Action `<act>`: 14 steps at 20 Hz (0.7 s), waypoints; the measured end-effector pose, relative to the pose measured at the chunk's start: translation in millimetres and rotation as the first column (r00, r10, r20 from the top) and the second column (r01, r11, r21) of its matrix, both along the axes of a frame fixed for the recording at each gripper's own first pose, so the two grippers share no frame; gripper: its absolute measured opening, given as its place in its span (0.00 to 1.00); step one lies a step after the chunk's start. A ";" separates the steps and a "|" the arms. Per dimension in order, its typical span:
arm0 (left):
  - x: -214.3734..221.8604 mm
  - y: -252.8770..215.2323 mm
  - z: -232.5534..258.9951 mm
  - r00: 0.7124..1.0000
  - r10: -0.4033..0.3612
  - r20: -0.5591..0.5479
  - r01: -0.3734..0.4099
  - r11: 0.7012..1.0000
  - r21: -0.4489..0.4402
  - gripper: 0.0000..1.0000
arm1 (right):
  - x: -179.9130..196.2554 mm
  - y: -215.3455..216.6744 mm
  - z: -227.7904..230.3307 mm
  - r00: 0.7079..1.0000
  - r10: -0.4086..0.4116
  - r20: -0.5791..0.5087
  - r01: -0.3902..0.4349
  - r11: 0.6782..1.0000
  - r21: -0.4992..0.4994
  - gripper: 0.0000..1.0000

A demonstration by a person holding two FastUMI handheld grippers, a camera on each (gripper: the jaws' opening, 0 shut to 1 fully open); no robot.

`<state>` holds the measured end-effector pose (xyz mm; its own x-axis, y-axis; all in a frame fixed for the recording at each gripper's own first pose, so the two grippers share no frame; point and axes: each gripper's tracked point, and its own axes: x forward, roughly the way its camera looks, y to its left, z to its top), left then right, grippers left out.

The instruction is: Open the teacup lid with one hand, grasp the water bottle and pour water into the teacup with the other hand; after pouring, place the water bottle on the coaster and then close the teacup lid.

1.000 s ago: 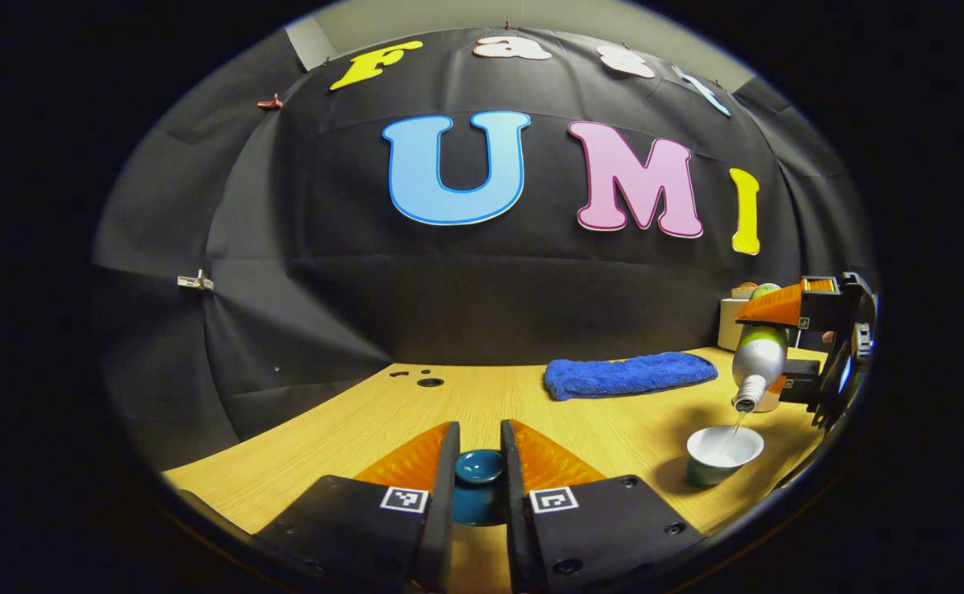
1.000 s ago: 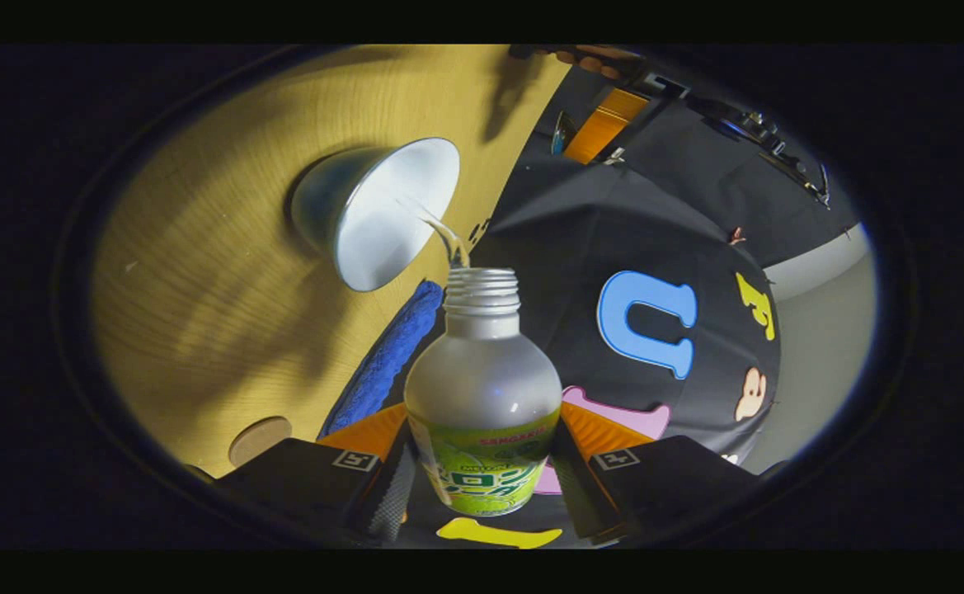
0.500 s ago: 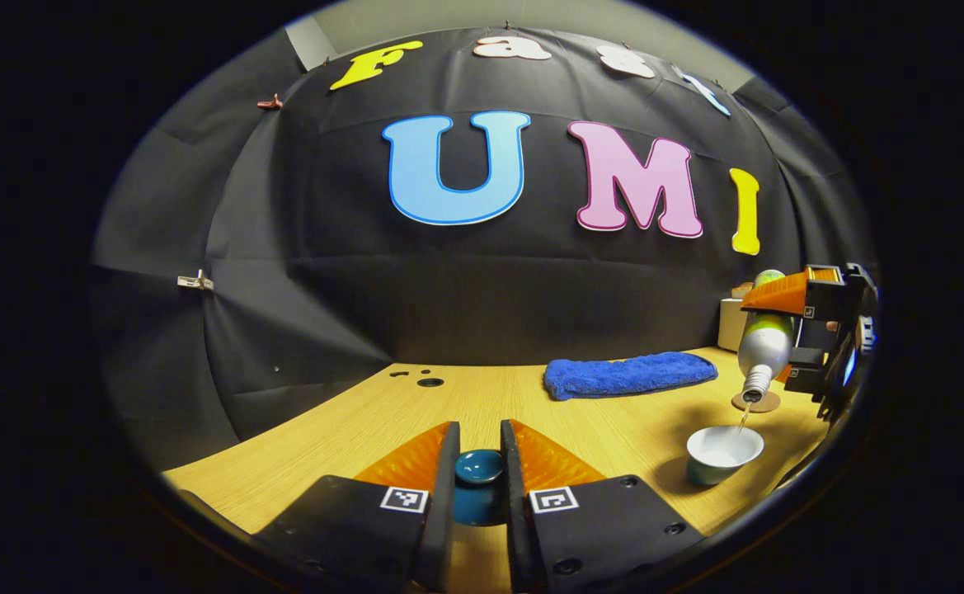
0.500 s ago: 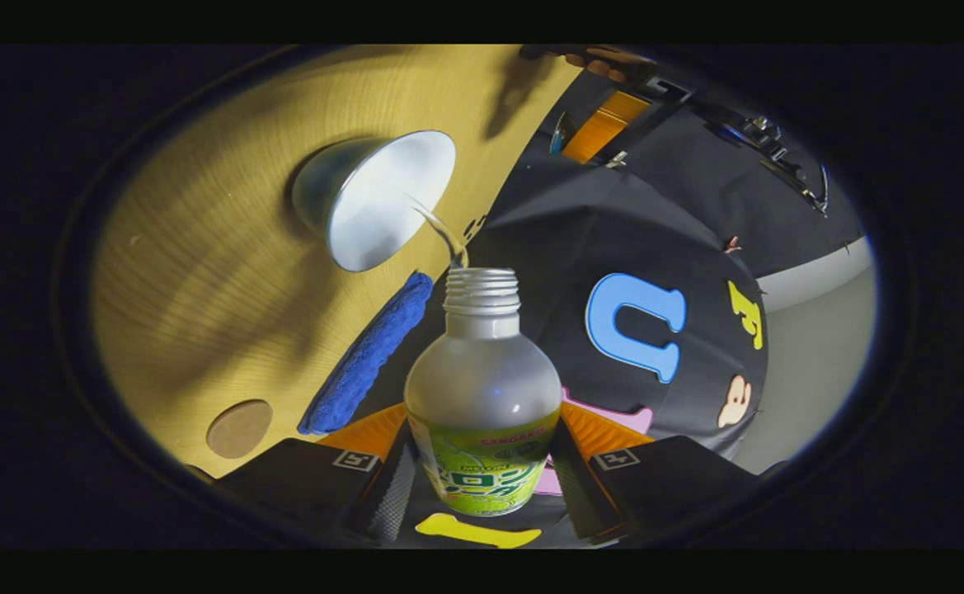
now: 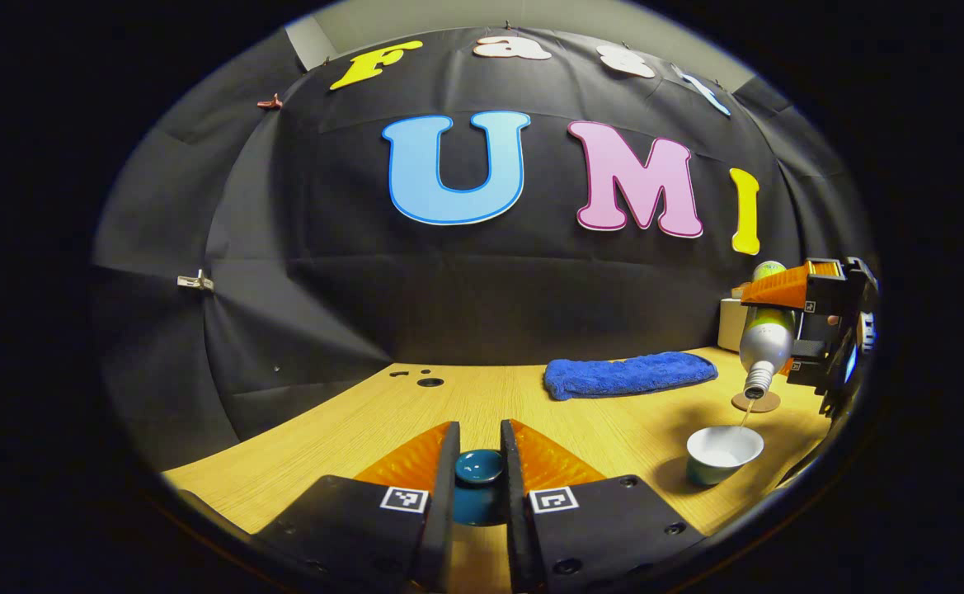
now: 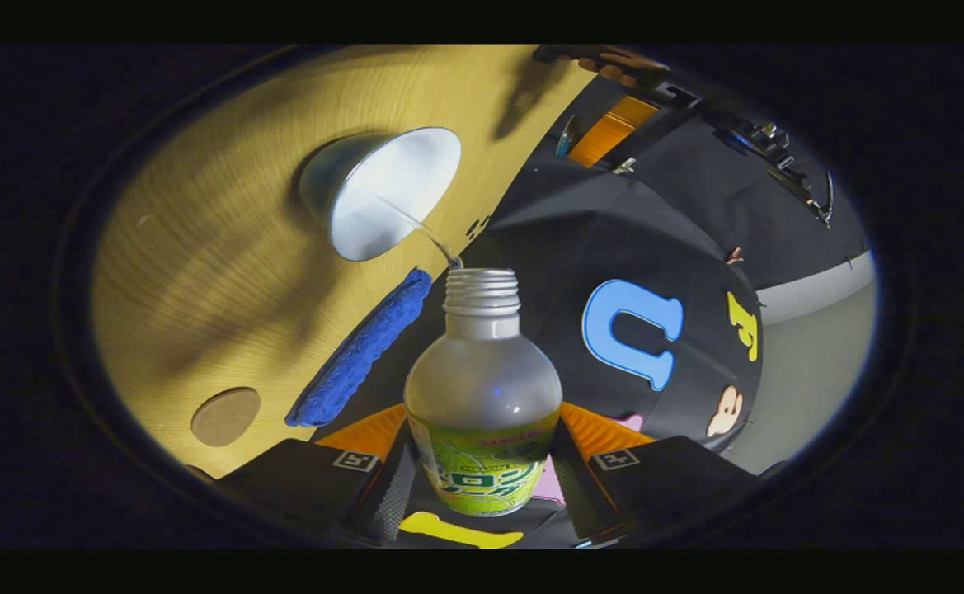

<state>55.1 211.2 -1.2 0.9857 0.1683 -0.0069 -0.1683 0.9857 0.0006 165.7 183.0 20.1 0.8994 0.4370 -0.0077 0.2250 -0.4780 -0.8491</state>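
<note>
Left gripper view had the left gripper [image 5: 479, 470] pinching the teacup lid [image 5: 479, 467]; far right, the right gripper [image 6: 482, 462] clamped the tilted water bottle [image 6: 482, 388], streaming water into the teacup [image 5: 724, 454] beside the coaster [image 5: 757, 402].

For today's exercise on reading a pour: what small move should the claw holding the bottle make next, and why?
Probably tip the water bottle back upright. A thin stream runs from its mouth into the open teacup, which already holds water. The right claw grips the bottle; the round coaster sits free just beyond the cup, where the bottle goes next.
</note>
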 end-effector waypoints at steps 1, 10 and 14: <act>0.2 -1.0 0.5 1.000 -0.003 0.000 0.003 1.000 0.000 0.30 | -0.8 -0.1 -0.1 1.000 0.001 -0.001 -0.001 1.000 -0.002 0.78; -0.4 -0.8 -0.9 1.000 -0.003 0.001 0.003 1.000 0.000 0.31 | -2.2 10.1 6.1 0.998 0.047 0.042 -0.046 0.998 -0.038 0.78; -0.1 -0.6 -0.9 1.000 -0.002 0.001 0.002 1.000 0.000 0.31 | -6.0 17.1 6.3 0.995 0.080 0.063 -0.075 0.994 -0.084 0.78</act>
<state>55.1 210.6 -2.1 0.9861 0.1660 -0.0064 -0.1660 0.9861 0.0001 159.7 200.1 26.4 0.8627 0.5055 0.0121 0.3180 -0.5239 -0.7902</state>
